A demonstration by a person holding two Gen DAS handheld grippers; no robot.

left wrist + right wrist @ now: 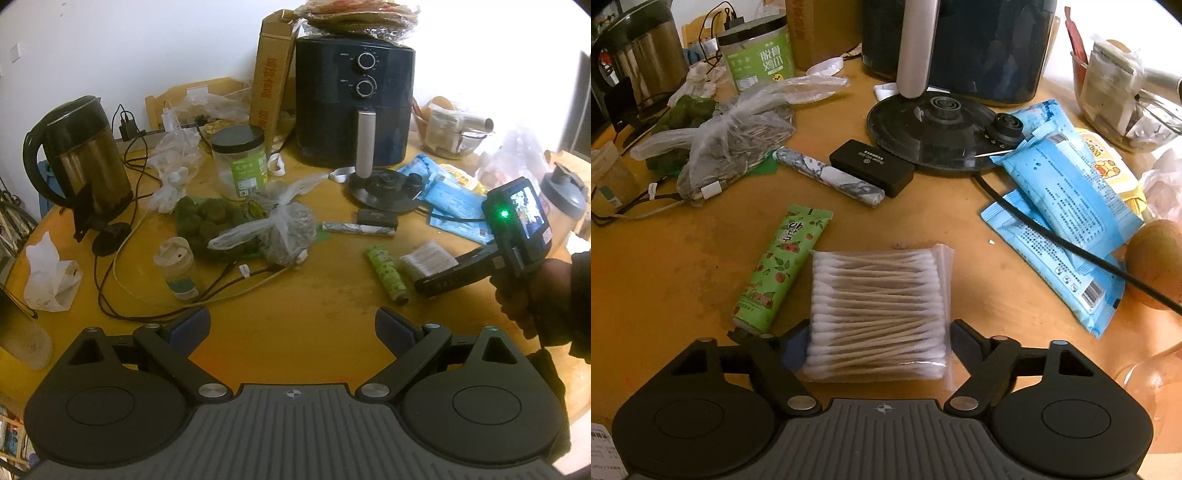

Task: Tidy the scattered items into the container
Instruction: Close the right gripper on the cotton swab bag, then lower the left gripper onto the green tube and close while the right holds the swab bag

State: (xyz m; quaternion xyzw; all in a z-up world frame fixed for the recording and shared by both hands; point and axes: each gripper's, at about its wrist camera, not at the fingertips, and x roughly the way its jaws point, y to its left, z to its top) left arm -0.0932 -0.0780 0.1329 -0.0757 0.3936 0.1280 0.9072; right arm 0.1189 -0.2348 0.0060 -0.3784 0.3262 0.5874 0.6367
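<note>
My right hand-held gripper (879, 341) is wide around the cotton swab pack (877, 314) on the bench (683, 266); my left hand-held gripper (292, 326) is wide, holding nothing.

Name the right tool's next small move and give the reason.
Probably close the right tool on the clear plastic pack of cotton swabs: its open fingers already flank the pack's near end on the wooden table, with the green tube just left, so close squarely to avoid catching it.

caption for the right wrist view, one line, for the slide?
Open right tool straddles a bag of cotton swabs on the cluttered wooden table, green tube beside it.
</note>
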